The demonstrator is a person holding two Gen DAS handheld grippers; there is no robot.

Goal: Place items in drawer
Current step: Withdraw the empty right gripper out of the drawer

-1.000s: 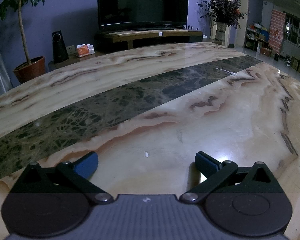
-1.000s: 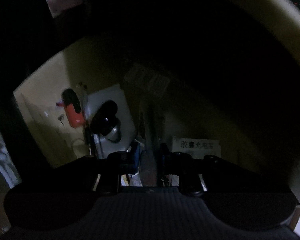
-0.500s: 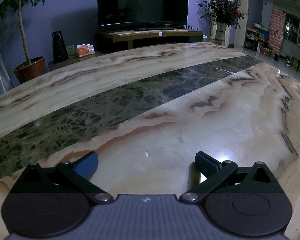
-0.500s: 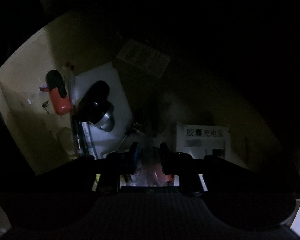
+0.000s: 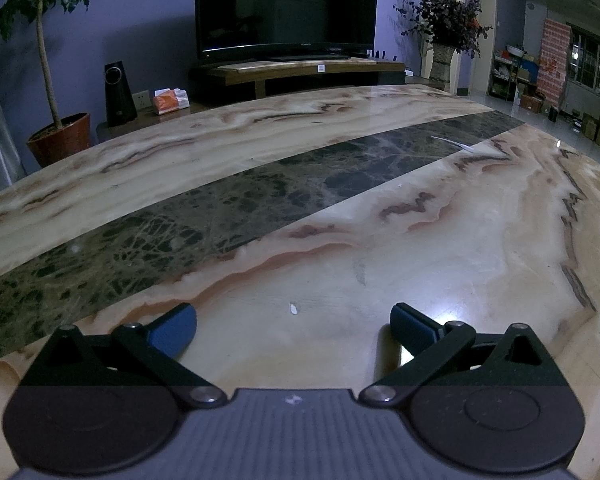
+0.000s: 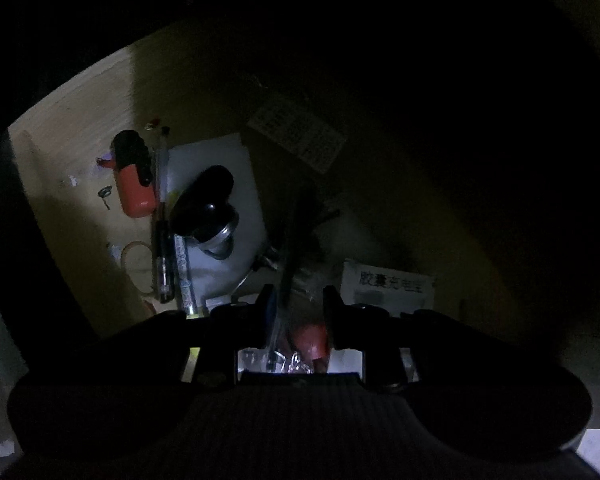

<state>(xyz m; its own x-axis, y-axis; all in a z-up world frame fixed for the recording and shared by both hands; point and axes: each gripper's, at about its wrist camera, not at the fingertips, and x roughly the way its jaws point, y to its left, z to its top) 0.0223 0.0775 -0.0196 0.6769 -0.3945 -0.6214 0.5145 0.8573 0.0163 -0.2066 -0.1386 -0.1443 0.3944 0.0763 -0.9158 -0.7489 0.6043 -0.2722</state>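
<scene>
Hovering the right gripper [image 6: 298, 300] over the open drawer [image 6: 80, 128], aimed steeply down into its near part so that a released item drops inside and not over the wall. Set to a narrow gap; no clamping to report. Between the jaws: a thin dark rod [image 6: 290, 248], lying close to one finger and apart from the other, and a red object [image 6: 310, 338] on crinkled clear wrapping on the drawer floor. Judged as the release step of one placement; too dim to confirm that the rod rests fully on the floor.

Already stowed in the drawer: a red-and-black item [image 6: 134, 176] near the far left corner, pens [image 6: 162, 208] just beside it, a black round object [image 6: 204, 208] on a white sheet [image 6: 220, 160] at the middle, and a white printed box [image 6: 388, 284] toward the right.

Parking the left gripper [image 5: 294, 322] wide and empty, low over the marble tabletop [image 5: 420, 260], with the drawer outside that view; likely idle to leave the drawer opening clear for the working hand.

Before withdrawing, check that nothing snags on the fingers.
</scene>
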